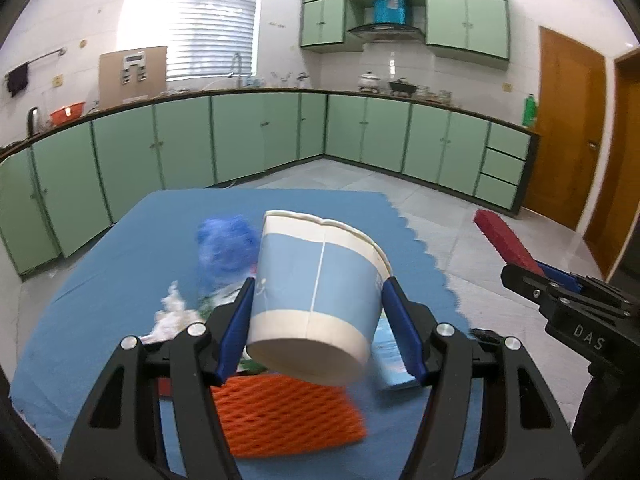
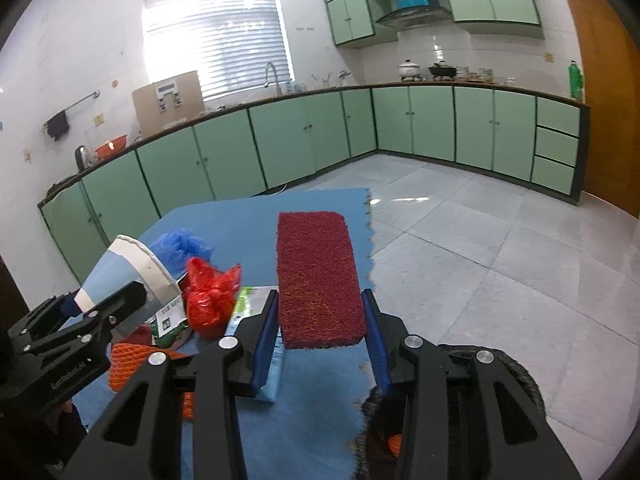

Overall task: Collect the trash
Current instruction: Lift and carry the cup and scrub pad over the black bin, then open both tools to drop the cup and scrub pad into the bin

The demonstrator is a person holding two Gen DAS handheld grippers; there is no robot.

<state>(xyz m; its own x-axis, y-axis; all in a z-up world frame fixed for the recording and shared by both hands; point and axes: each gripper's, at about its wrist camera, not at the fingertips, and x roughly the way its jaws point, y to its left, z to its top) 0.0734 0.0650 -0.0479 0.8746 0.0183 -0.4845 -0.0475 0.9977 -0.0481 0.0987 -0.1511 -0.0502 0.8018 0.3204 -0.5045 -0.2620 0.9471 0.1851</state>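
My left gripper [image 1: 318,326] is shut on a blue and white paper cup [image 1: 320,300] and holds it tilted above the blue mat [image 1: 100,280]; the cup also shows in the right wrist view [image 2: 124,276]. My right gripper [image 2: 322,336] is shut on a dark red scouring pad [image 2: 316,276], held above the mat's right edge; the pad shows at the right of the left wrist view [image 1: 504,240]. On the mat lie an orange foam net [image 1: 280,416], a blue plastic bag [image 1: 228,248], a red plastic bag [image 2: 210,296], crumpled white paper [image 1: 172,316] and a printed wrapper [image 2: 248,300].
A dark round bin [image 2: 516,384] sits on the floor below my right gripper, at the mat's right edge. Green kitchen cabinets [image 1: 240,136] line the far walls, with tiled floor [image 2: 500,240] between. A wooden door [image 1: 568,128] is at the right.
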